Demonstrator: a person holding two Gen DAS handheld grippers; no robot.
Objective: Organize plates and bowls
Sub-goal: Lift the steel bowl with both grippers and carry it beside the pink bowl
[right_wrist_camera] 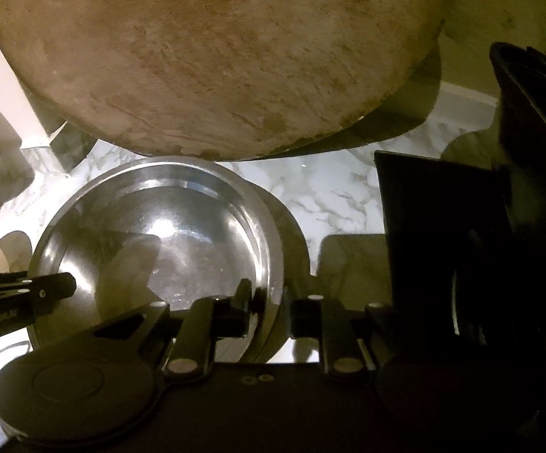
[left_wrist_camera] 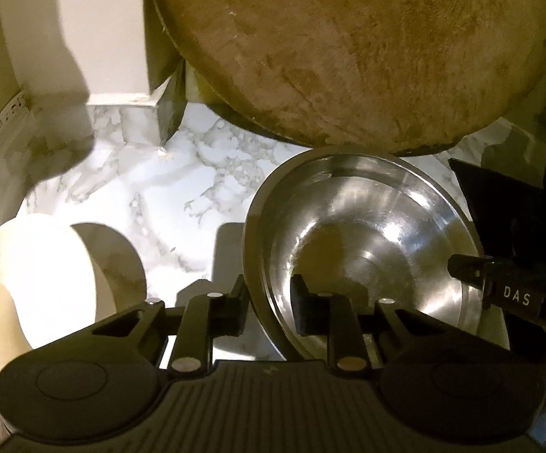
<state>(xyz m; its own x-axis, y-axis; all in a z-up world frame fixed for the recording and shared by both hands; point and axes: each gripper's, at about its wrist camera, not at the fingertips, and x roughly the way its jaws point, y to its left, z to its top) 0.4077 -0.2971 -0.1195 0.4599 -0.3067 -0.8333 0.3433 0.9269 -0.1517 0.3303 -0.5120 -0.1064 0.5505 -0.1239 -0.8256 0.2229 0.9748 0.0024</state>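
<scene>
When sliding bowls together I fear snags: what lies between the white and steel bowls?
Bare marble counter, plus one finger of the left hand-held gripper outside the steel bowl; left wrist view.

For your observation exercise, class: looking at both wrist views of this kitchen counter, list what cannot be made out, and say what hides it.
- Left view: the white bowl is cut off by the left edge and partly covered by the left tongs.
- Both views: the steel bowl has its near rim behind the tongs' bodies.
- Right view: dark objects at right are too shadowed to identify.
- Both views: the wooden board runs off the top edge.
</scene>
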